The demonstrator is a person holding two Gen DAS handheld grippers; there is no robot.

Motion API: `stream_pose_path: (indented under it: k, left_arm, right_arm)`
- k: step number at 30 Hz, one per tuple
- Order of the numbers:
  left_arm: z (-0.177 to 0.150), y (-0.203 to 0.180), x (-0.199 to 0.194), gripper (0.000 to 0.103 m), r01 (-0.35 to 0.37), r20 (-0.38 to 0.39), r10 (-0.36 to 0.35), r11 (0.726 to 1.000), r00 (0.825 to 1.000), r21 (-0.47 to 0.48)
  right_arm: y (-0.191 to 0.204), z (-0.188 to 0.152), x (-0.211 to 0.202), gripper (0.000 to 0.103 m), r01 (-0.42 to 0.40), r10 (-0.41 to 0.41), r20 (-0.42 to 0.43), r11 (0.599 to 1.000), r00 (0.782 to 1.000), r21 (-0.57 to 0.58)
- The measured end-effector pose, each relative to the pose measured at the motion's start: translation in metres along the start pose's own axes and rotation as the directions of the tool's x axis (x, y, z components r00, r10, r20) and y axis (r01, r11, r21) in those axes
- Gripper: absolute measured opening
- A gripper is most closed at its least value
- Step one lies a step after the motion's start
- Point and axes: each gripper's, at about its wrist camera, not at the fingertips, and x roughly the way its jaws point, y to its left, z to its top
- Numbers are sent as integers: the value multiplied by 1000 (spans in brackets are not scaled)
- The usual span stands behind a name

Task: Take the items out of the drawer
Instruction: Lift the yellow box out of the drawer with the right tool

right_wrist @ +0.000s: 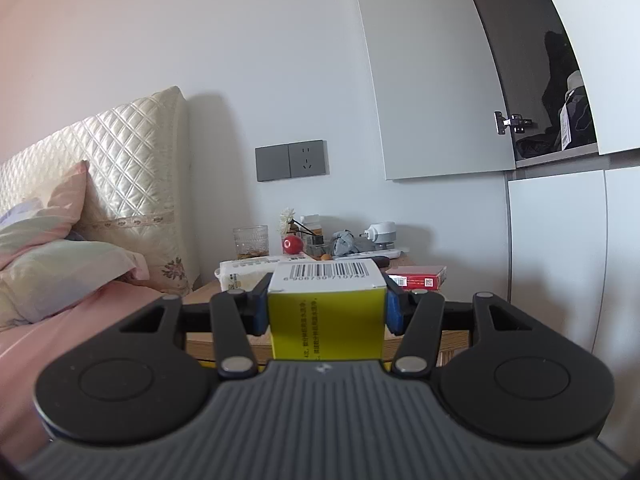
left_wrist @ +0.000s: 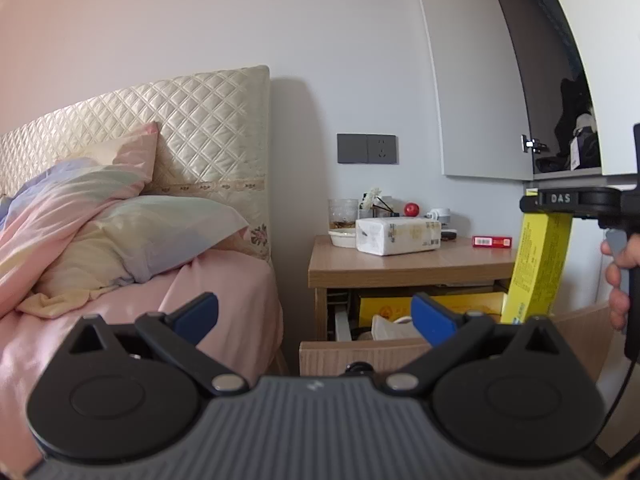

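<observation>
Our right gripper [right_wrist: 326, 306] pinches the yellow box [right_wrist: 325, 320] across its narrow faces near the barcoded top; the box hangs long below the jaws, over the open drawer [left_wrist: 360, 354]. We judge it light, stiff cardboard, slick-sided, so a flat squeeze near one end should hold, though it may swing. Our left gripper [left_wrist: 314, 314] gapes wide and empty, with the drawer's contents ahead between its jaws.
</observation>
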Motion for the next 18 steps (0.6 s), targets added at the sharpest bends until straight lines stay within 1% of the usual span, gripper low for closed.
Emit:
stream_pose_path:
  k: [6,11,18]
  left_arm:
    - [-1,-3,0,103,-6,-11,6,1000,1000,7]
    - [-1,-6,-3,103,0,-3,0,1000,1000,19]
    - [0,-3,-5,103,4,9,-4,1000,1000,-4]
  right_arm:
    - [7,8,8,56,-46,46,12,999,999,10]
    - [7,13,18,56,-75,75,15,997,997,33]
    - [11,50,44,56,-119,115,59,991,992,56]
